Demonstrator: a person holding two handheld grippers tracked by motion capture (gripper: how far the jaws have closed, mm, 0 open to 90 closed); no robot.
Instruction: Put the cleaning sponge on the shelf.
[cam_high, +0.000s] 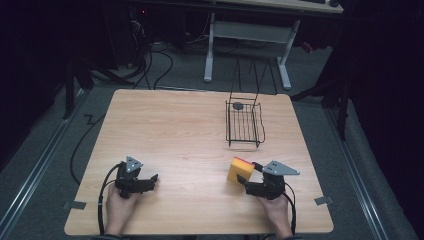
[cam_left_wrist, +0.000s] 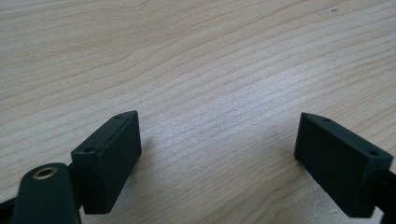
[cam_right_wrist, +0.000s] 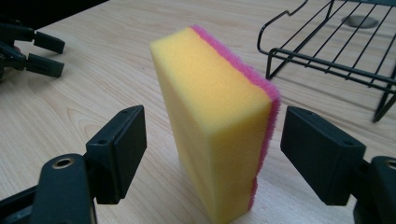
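Observation:
A yellow sponge (cam_high: 238, 170) with a pink scouring side stands on its edge on the wooden table (cam_high: 190, 130). In the right gripper view the sponge (cam_right_wrist: 215, 116) rises between my right gripper's (cam_right_wrist: 210, 154) jaws, which stand apart from it on both sides, open. From above, the right gripper (cam_high: 250, 175) sits just right of the sponge, held by a hand at the front right. My left gripper (cam_high: 152, 181) rests at the front left, and in its own view the left gripper (cam_left_wrist: 217, 161) is open over bare wood.
A black wire rack (cam_high: 243, 122) stands at the back right of the table, its frame (cam_right_wrist: 327, 56) just beyond the sponge. A dark round disc (cam_high: 238, 105) lies at the rack's far end. Floor cables and a desk frame lie beyond the table.

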